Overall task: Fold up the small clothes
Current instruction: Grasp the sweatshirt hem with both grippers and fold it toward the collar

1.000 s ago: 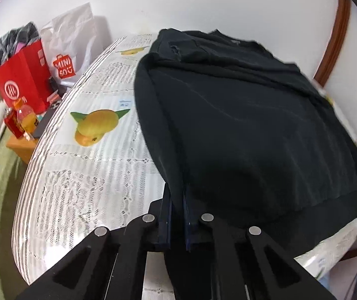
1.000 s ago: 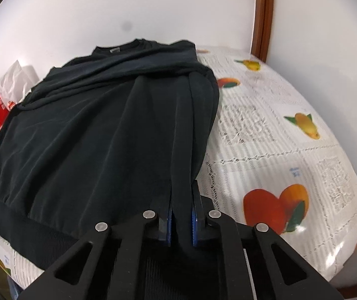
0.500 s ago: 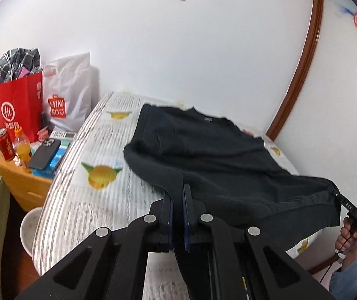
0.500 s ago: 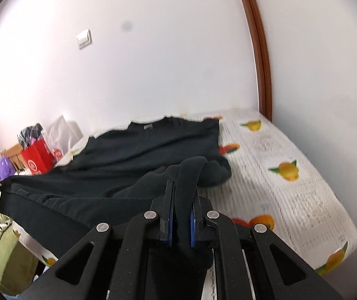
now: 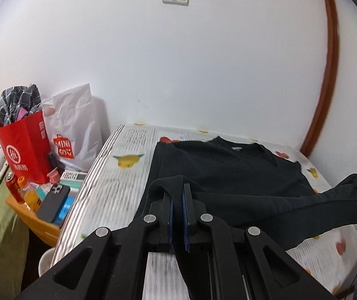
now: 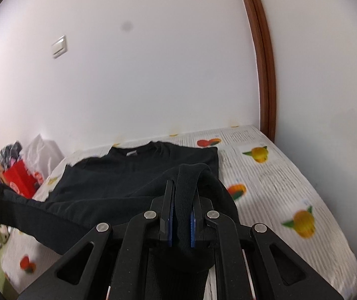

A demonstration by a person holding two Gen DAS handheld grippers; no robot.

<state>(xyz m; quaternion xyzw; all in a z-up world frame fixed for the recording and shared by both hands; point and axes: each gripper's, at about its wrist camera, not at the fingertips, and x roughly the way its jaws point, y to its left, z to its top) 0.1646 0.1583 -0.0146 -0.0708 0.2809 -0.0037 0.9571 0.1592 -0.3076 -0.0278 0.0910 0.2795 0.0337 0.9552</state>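
Black sweatshirt hem clamped in both grippers' fingers; white bag reads "MINISO".

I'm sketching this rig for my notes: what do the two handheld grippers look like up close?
Both the left gripper and the right gripper are matte black, with angular linkage arms that have triangular cut-outs, round silver pivot pins, and two flat fingers lined with blue pads.

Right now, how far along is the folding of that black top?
Partway. Done: the black top lies collar-end flat on the fruit-print bed cover, sleeves seemingly tucked in. In hand: the left gripper and right gripper each pinch a hem corner, lifted off the bed. Left: carry the hem up to the collar, lay it down, let go.
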